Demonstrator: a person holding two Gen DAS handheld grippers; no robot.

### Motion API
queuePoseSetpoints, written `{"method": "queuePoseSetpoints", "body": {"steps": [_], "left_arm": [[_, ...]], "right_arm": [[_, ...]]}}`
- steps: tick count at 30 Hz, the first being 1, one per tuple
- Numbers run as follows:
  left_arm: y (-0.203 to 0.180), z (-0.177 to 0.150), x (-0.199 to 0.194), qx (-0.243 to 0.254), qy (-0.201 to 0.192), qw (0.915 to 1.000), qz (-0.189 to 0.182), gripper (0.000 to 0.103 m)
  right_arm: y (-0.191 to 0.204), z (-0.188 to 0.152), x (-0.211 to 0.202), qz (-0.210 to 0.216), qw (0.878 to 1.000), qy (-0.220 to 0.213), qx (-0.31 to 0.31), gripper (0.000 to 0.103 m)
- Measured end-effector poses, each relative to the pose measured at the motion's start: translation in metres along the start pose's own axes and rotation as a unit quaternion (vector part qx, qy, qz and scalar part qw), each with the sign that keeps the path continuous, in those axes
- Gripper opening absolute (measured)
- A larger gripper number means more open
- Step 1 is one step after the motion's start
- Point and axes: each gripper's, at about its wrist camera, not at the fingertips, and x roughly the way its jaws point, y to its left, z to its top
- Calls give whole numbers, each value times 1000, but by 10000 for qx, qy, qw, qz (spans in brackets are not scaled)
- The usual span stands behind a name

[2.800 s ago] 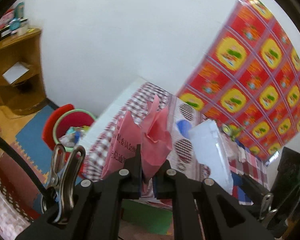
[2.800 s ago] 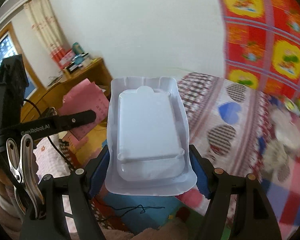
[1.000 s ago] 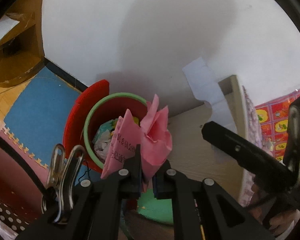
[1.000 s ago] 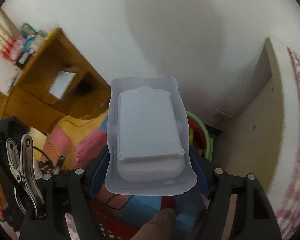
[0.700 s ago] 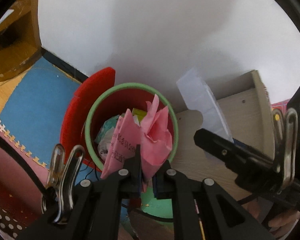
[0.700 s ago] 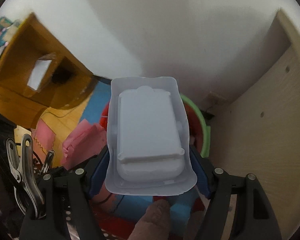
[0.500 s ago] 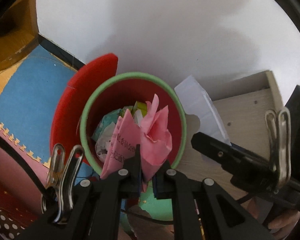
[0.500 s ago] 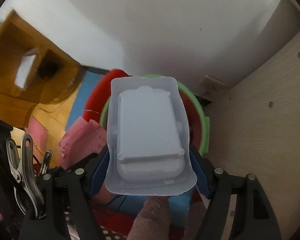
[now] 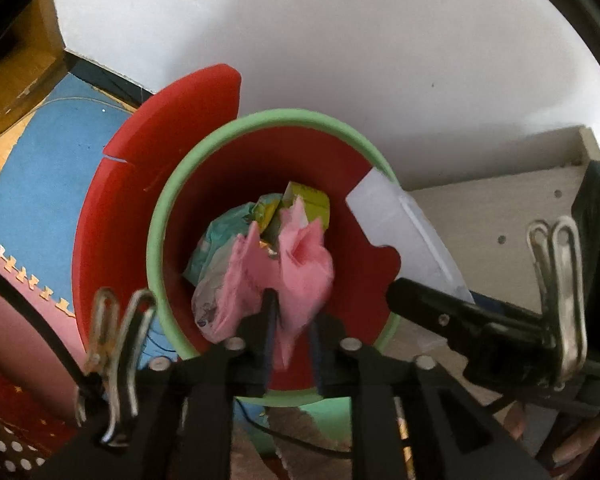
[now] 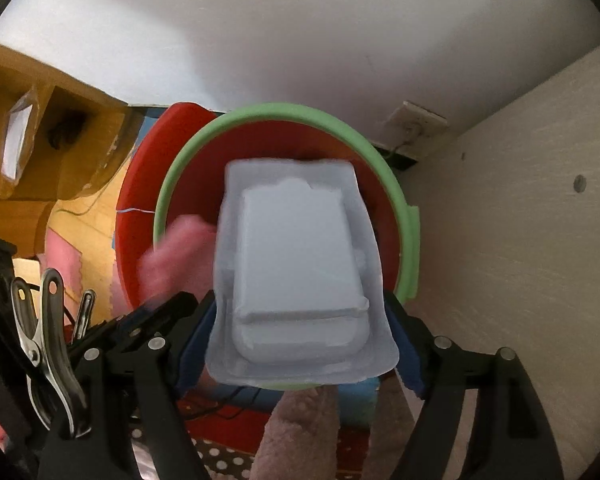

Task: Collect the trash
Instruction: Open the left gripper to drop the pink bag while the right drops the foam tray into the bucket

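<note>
Right below both sets of fingertips sits the red bin (image 9: 228, 184). Left gripper (image 9: 290, 334) jaws are opening, crumpled pink paper (image 9: 284, 268) slipping out between them. Right gripper (image 10: 300, 344) is spreading too, white plastic tray (image 10: 296, 256) between its pads, long axis pointing away from them. No readable writing.

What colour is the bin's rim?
Light green, on a red bin; clearest in the left wrist view.

The bin (image 9: 156, 240) is stood against the wall (image 9: 340, 40), beside a wooden panel (image 10: 520, 240), with crumpled paper (image 9: 288, 264) and a plastic tray (image 10: 296, 264) held over its mouth.
</note>
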Motion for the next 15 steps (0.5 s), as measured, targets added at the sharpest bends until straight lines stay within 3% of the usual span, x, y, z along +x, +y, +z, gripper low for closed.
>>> {"method": "queuePoseSetpoints", "body": {"steps": [2,4,8,15], "left_arm": [[-1,0,1,40,41,10000,45,33],[-1,-1,1,34,45,10000,36,36],[-2,-1,-3,7,27,10000,64,40],[3,3,-16,-147,-105,9998,12,41]], "right_arm": [[-3,-1,-2,10,10000,-9,46,79],[-2,-1,-6,-12,10000,-51,21,79],[1,-3,-14,-21,9999,-149,-32,79],[5,-9,-29,325,9988,-373,-20,80]]}}
